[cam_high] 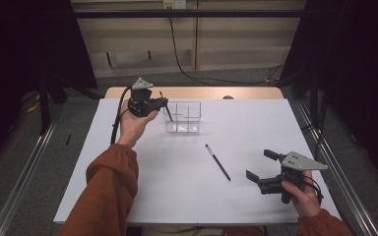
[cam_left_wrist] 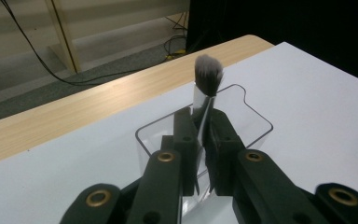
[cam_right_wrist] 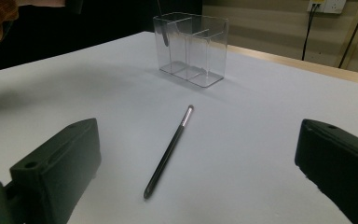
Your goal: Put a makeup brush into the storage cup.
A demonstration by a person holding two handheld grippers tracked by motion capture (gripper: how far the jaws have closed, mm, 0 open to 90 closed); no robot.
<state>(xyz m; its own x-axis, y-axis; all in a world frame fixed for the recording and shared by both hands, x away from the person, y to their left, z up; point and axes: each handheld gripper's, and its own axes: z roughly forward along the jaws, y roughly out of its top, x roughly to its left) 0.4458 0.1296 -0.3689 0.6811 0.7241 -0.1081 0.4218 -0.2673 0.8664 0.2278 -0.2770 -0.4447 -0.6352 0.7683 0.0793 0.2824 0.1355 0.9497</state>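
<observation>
while the left gripper [cam_high: 161, 103] hangs over the clear organizer [cam_high: 183, 117] at the far side of the white table [cam_high: 256, 123], its jaws are clenched on the handle of a makeup brush [cam_left_wrist: 208, 74], bristles up in the left gripper view and the handle slanting down into the box's left compartment in the high view. gripping the handle just under the ferrule looks deliberate: it leaves the lower handle free to slide between the clear walls while the soft grey tuft stays out of the pads' way. whether the handle's tip already rests on the box floor i cannot tell, since the jaws cover it.

the organizer stands upright near the table's wooden edge, its dividers making narrow slots, so a thin tool has to go in nearly on end; that would explain the wrist turned over and the gripper held high above the rim.

the right gripper [cam_high: 262, 167] waits low at the near right corner, its jaws spread wide and grasping nothing. it faces the second brush [cam_right_wrist: 168, 151], a thin dark one lying flat on the bare table between it and the organizer, well apart from both, with its pale tip toward the box. the wide stance suits a pick from above on a thing lying flat, and i judge that brush is next.
</observation>
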